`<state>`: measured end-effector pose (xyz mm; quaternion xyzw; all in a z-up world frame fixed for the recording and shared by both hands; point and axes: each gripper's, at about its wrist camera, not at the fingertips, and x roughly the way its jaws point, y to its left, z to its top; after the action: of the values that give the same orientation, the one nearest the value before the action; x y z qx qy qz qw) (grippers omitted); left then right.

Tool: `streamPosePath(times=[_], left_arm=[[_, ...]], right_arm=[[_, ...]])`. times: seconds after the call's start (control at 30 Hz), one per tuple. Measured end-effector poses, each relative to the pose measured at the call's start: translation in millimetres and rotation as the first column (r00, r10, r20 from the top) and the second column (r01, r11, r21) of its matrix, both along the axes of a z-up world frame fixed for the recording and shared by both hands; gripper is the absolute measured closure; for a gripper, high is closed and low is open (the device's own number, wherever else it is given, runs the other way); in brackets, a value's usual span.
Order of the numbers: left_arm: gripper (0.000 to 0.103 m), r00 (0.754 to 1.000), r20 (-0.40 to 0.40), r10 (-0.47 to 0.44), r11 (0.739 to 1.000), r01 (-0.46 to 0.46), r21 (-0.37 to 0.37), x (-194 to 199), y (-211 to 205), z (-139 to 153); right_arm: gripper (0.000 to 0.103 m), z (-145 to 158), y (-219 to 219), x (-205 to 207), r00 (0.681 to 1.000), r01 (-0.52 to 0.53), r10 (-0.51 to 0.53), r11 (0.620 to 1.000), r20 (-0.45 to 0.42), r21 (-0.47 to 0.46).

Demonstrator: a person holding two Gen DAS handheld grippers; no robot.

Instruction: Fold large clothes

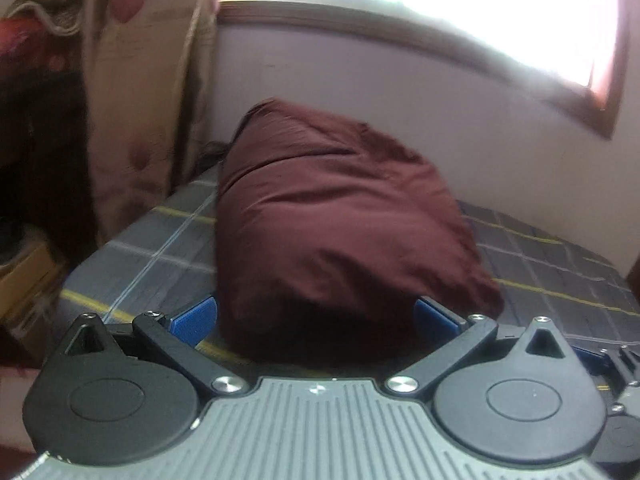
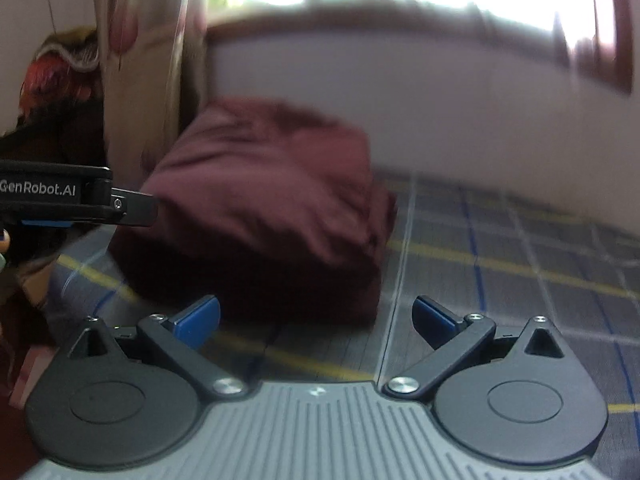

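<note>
A folded maroon garment (image 1: 332, 224) lies as a thick bundle on the plaid bed cover (image 1: 160, 248). My left gripper (image 1: 316, 316) is open, its blue pads (image 1: 196, 320) on either side of the bundle's near end; I cannot tell if they touch it. In the right wrist view the same bundle (image 2: 264, 208) lies ahead and to the left. My right gripper (image 2: 316, 316) is open and empty above the bed cover (image 2: 500, 280), just short of the bundle. The left gripper's black body (image 2: 80, 196) shows at the bundle's left side.
A patterned curtain (image 1: 140, 100) hangs at the left by the bed's corner. A bright window (image 1: 440, 8) with a wooden frame is above the pale wall behind the bed. Piled items (image 1: 36, 40) and a cardboard box (image 1: 28, 276) sit at the far left.
</note>
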<state>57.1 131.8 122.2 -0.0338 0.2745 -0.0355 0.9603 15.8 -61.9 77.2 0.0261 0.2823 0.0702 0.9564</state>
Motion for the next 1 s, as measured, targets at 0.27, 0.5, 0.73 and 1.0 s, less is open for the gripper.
streamPosePath(times=[0.27,0.5,0.73,1.0], left_arm=[[0.0,0.993,0.075,0.093,0.989,-0.101,0.11,-16,-1,0],[0.0,0.997,0.051,0.066,0.983,-0.073,0.167,-14,-12,3],[0.0,0.994,-0.065,0.09,0.992,-0.084,0.099,-11,-12,-5],[0.0,0.965,-0.202,0.17,0.984,-0.155,0.086,-1,-4,-22]], right_arm=[[0.0,-6,-5,0,1.0,-0.01,0.01,1.0,-0.026,0.019],[0.0,0,-6,-4,1.0,-0.011,0.011,1.0,-0.018,0.029],[0.0,4,-2,-5,0.999,-0.012,0.013,1.0,-0.045,0.01],[0.0,-6,8,5,0.988,-0.047,0.045,0.999,-0.148,-0.01]])
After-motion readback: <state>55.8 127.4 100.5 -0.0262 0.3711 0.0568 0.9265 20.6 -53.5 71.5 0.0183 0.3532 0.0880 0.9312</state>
